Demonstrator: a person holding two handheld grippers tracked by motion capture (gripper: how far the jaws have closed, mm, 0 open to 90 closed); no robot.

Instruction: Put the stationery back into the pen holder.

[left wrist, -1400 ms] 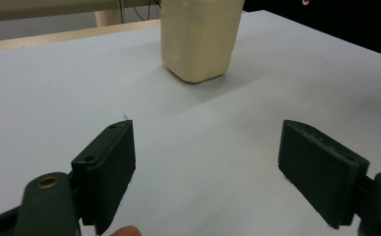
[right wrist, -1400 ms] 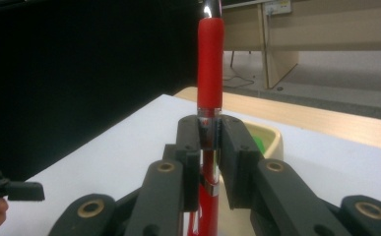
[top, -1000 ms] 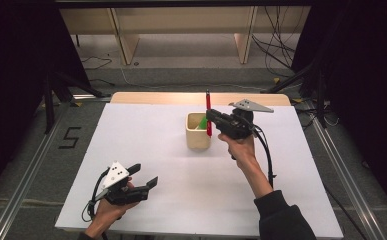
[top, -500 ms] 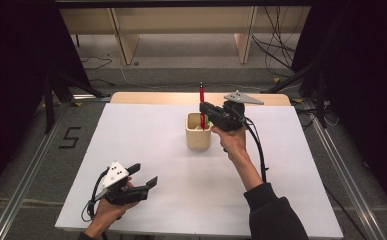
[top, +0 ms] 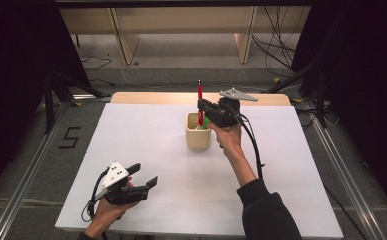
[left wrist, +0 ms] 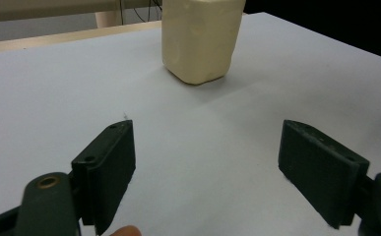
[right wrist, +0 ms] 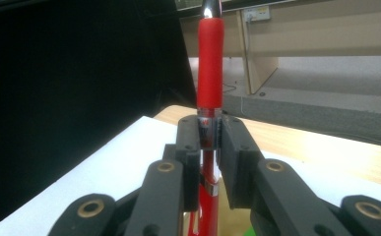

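I have the right gripper (top: 203, 107) pinching the red pen (right wrist: 210, 73) mid-shaft, long axis vertical, lower end hanging over the cream cup (top: 198, 132) at table centre. Pen is at 12 o'clock from the jaws. Left gripper (top: 143, 175) is spread, idle at 7 o'clock, well apart from the cup.

Cup (top: 198, 132) stands on table (top: 146, 130), centre toward 12 o'clock. Pen (top: 200, 100) upright above the cup. Left gripper (top: 143, 176) at 7 o'clock of the cup.
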